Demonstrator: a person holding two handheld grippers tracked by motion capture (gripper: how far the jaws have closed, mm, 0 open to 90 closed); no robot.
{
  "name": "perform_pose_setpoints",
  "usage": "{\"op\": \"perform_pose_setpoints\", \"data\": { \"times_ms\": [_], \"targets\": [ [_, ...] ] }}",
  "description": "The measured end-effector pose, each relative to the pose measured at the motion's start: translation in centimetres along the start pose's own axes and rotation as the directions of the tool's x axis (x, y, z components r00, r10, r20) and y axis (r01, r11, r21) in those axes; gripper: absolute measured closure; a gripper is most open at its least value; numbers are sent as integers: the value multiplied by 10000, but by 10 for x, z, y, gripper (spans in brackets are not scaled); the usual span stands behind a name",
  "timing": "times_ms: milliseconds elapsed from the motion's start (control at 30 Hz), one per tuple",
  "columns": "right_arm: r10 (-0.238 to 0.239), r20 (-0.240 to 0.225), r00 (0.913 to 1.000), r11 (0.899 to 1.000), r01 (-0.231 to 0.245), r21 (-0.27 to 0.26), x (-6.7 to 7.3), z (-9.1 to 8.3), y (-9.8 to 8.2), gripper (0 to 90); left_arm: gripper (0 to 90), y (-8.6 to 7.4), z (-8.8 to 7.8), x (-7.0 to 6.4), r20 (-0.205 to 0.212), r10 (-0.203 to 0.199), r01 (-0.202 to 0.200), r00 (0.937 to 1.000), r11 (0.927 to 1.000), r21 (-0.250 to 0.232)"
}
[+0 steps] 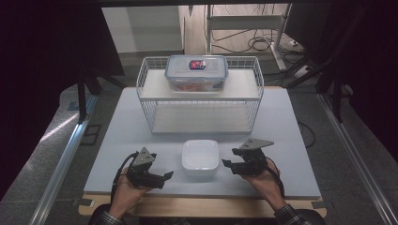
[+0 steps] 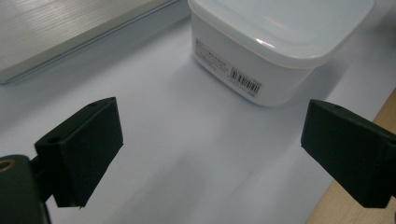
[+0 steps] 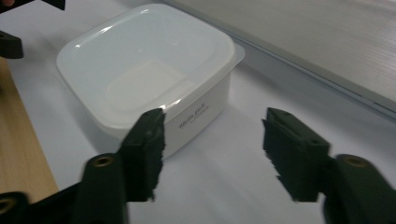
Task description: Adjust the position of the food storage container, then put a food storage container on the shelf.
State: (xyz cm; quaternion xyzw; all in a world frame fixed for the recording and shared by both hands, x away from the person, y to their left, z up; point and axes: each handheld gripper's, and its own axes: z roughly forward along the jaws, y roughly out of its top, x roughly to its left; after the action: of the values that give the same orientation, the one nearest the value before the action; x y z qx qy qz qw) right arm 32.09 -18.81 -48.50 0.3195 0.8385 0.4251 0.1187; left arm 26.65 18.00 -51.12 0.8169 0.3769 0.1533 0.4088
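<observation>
Left gripper [image 1: 165, 176]: matt black angular body, grey three-cornered plate on top, with small dark dots near its corners.
Right gripper [image 1: 226, 164]: same black build, its grey three-cornered plate larger and flatter to the camera.
Cables: a black cable loops from each gripper back along the wrist.
Left gripper's pads [image 2: 88, 151]: blocky black wedges with a small round hole near the upper edge; a brass-coloured ring sits in the black arm below.
Right gripper's pads [image 3: 148, 149]: black blocks with ragged, notched inner edges and brass-ringed screw holes behind.
Sleeves [image 1: 107, 218]: dark checked fabric cuffs at both wrists.
</observation>
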Motion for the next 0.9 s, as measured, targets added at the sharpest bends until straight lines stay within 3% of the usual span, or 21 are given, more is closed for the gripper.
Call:
{"op": "perform_pose_setpoints", "data": {
  "times_ms": [267, 900],
  "targets": [
    [-64, -332, 9994, 10000, 65, 33, -4, -3, -7, 140, 60, -2, 1, 0, -198, 126, -125, 9997, 9999, 36],
    [82, -238, 9997, 9998, -77, 188, -5, 2, -8, 51, 69, 1, 0, 1, -8, -217, 217, 9998, 9998, 44]
  ]
}}
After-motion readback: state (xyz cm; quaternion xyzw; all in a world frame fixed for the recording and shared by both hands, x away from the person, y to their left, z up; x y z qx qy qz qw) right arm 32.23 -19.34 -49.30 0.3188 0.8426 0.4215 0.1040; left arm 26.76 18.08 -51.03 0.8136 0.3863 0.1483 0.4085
